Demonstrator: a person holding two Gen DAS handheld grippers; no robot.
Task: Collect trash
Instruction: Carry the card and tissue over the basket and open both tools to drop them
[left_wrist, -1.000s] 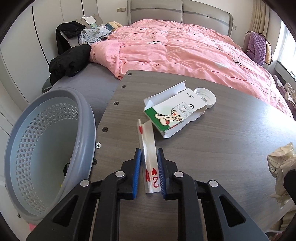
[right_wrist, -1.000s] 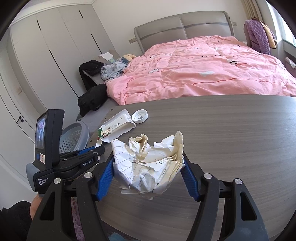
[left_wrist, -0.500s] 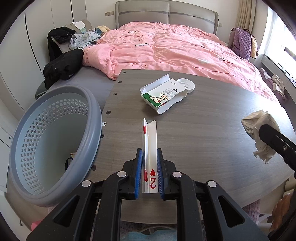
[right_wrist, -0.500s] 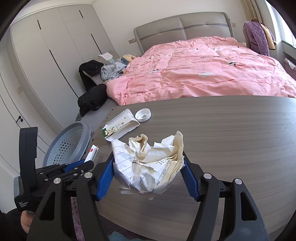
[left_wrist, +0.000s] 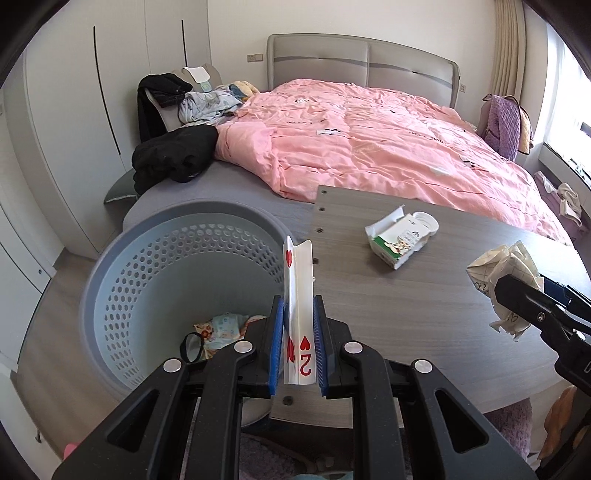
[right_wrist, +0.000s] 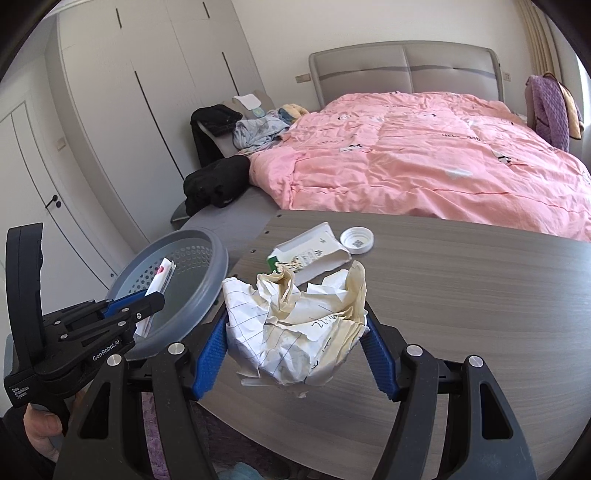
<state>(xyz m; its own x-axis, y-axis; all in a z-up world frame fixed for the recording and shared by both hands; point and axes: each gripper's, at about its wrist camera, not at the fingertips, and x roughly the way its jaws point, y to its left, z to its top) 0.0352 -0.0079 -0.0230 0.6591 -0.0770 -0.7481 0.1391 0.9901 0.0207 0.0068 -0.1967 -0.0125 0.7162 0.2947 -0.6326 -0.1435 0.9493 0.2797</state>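
My left gripper (left_wrist: 298, 314) is shut on a bent playing card (left_wrist: 298, 291), a two of hearts, held above the table's left edge beside the blue-grey perforated basket (left_wrist: 110, 280). The basket holds a few wrappers (left_wrist: 221, 326). In the right wrist view the same card (right_wrist: 160, 278) hangs over the basket (right_wrist: 207, 295). My right gripper (right_wrist: 295, 336) is shut on a crumpled ball of lined paper (right_wrist: 295, 325), which is held above the wooden table (right_wrist: 461, 295). A torn milk carton (left_wrist: 397, 242) and a white lid (left_wrist: 424, 223) lie on the table.
A bed with a pink duvet (left_wrist: 369, 147) stands behind the table. Dark clothes (left_wrist: 173, 155) are piled at its left corner, in front of white wardrobe doors (left_wrist: 74, 110). A purple bag (left_wrist: 502, 125) sits at the far right. A hand (right_wrist: 40, 432) holds the left gripper's handle.
The left gripper has lifted the card off the table and carried it left, toward the basket. The right gripper has shifted left with the paper ball still in it.
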